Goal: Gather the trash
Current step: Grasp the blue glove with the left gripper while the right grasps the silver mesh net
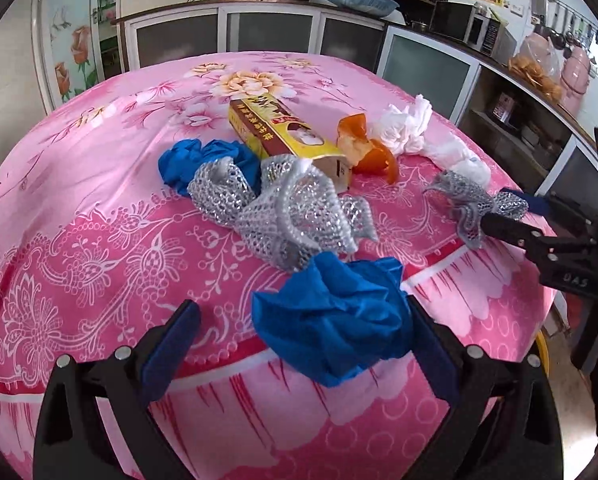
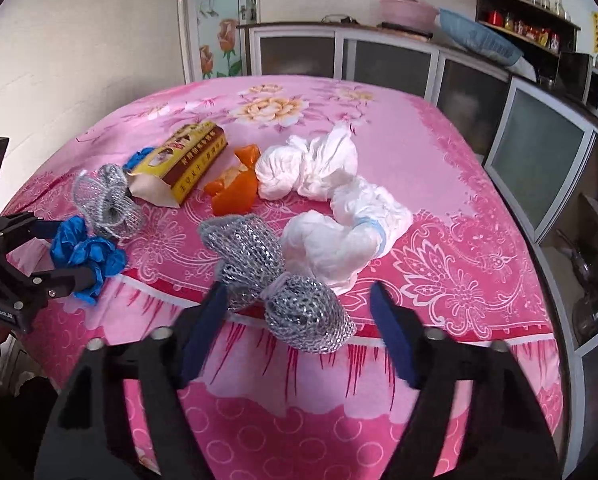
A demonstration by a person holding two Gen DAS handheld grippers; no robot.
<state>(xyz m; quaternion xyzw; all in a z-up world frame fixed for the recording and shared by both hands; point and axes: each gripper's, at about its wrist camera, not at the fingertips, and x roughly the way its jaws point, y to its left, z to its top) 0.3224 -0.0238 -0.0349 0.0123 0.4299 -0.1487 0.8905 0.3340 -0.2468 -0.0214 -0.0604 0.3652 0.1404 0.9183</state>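
1. Left wrist view: left gripper, jaws apart, around the near blue wad; another blue wad lies far left.
2. Right wrist view: right gripper, jaws apart, around the silver mesh at the bench edge; white tissue shows fully.

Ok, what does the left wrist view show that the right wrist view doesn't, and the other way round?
Left wrist only: a bag of orange snacks and pink flasks on the side counter. Right wrist only: the blue band around the nearer white wad, and glassware on a low shelf. Both: the yellow box, orange scrap, silver mesh scraps, blue wads and the pink flowered cloth.
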